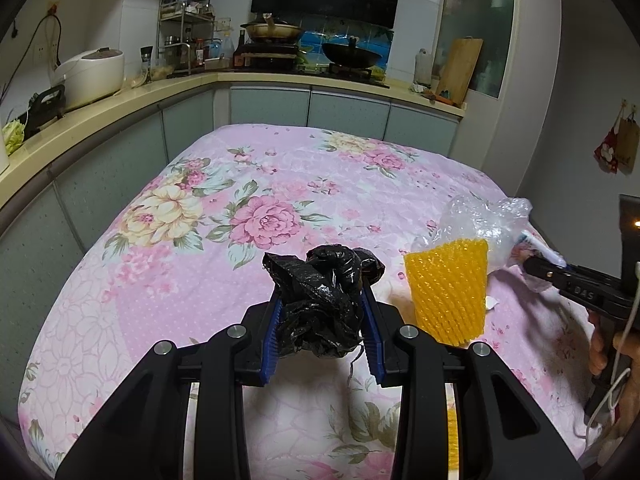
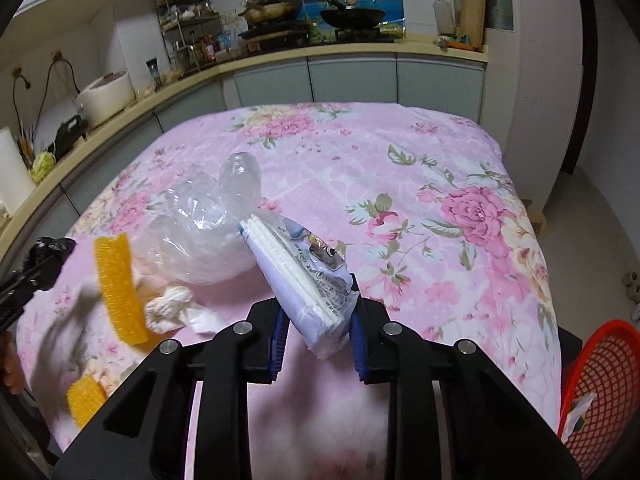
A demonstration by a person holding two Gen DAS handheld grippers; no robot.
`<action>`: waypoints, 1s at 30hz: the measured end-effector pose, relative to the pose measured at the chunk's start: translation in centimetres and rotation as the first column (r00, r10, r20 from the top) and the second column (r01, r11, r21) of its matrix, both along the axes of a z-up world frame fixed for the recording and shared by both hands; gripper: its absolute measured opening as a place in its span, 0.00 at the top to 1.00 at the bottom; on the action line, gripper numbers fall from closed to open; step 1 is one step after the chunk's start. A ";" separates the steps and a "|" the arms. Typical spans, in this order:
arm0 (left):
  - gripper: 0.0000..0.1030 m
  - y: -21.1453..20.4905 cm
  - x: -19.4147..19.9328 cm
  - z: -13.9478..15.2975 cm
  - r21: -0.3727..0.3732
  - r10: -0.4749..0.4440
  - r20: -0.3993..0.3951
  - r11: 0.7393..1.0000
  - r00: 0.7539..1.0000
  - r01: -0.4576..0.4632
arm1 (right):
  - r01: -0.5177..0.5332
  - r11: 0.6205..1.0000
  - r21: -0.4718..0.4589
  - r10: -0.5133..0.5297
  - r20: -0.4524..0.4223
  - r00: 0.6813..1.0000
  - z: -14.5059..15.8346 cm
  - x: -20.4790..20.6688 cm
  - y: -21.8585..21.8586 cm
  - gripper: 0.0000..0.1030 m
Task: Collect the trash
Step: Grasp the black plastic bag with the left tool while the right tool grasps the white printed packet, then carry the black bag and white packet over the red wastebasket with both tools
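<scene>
A tabletop (image 1: 200, 280) under pink flowered cloth stands in a kitchen with a counter (image 1: 280, 78) behind. At lower centre, the left gripper (image 1: 322, 312) jaws clamp a crumpled black bag (image 1: 320, 304), and the right gripper (image 2: 318, 332) jaws close on a tissue packet (image 2: 304, 272). Yellow foam net (image 2: 118, 284), clear plastic (image 2: 200, 232) and a white wad (image 2: 168, 306) lie left of it, a red basket (image 2: 600, 392) at lower right.

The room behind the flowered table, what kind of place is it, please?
Most likely a home kitchen: a wok sits on a stove, a rice cooker stands on the counter, and a cutting board leans against the wall.
</scene>
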State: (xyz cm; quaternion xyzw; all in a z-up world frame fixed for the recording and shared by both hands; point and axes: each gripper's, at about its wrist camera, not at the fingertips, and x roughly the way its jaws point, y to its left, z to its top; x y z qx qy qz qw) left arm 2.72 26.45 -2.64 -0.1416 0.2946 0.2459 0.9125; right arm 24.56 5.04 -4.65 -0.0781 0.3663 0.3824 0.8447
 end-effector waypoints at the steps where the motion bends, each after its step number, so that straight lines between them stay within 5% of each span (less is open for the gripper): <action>1: 0.68 -0.1 0.0 0.1 0.004 -0.001 0.000 1.000 1.000 0.001 | 0.002 1.000 0.011 -0.002 0.006 1.000 0.3 -0.4 -0.3 0.75; 30: 0.68 -7.2 3.5 4.0 0.090 -0.127 0.058 0.989 0.990 0.121 | 0.206 0.954 0.217 -0.232 0.103 0.967 6.3 -4.3 -11.5 0.75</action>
